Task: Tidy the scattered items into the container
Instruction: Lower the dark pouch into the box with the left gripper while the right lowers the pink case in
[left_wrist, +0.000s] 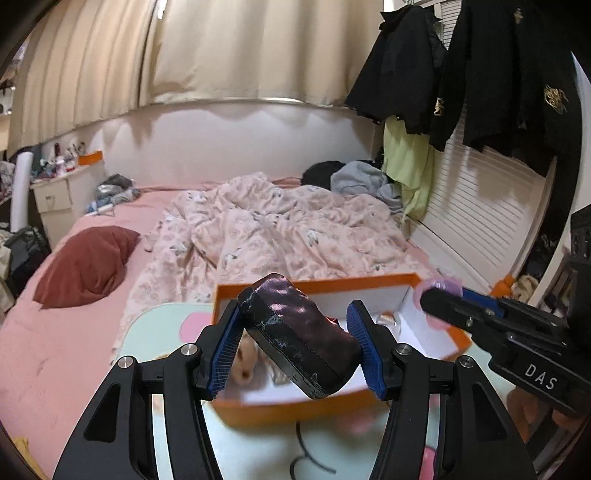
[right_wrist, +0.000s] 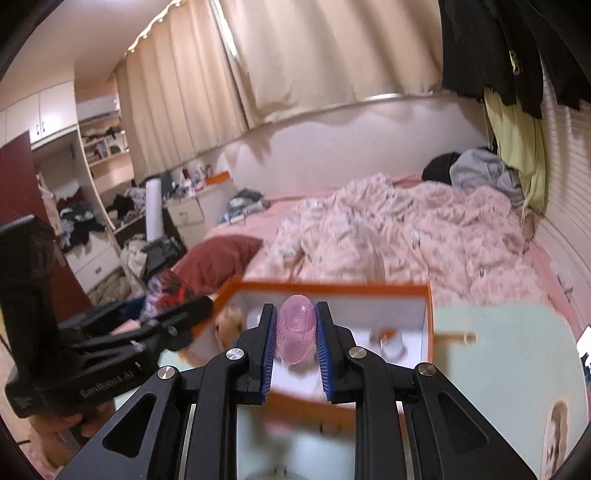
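My left gripper (left_wrist: 293, 341) is shut on a dark purple pouch (left_wrist: 299, 332), held tilted above the orange box (left_wrist: 314, 406) with white inner walls. In the right wrist view my right gripper (right_wrist: 295, 332) is shut on a translucent pink oval object (right_wrist: 296, 330), also above the orange box (right_wrist: 430, 325). Inside the box lie a tan plush toy (right_wrist: 227, 323) at the left and a small clear item (right_wrist: 389, 341) at the right. The right gripper (left_wrist: 436, 301) with the pink object (left_wrist: 439, 288) shows at the right of the left wrist view. The left gripper (right_wrist: 199, 306) and pouch (right_wrist: 168, 293) show at the left of the right wrist view.
The box sits on a pale green table (left_wrist: 159, 325) with cartoon prints, beside a bed with a pink floral duvet (left_wrist: 266, 229) and a dark red pillow (left_wrist: 85, 266). Dark jackets (left_wrist: 498, 74) hang at the right. A cluttered nightstand (left_wrist: 59, 192) and shelves (right_wrist: 103, 147) stand at the left.
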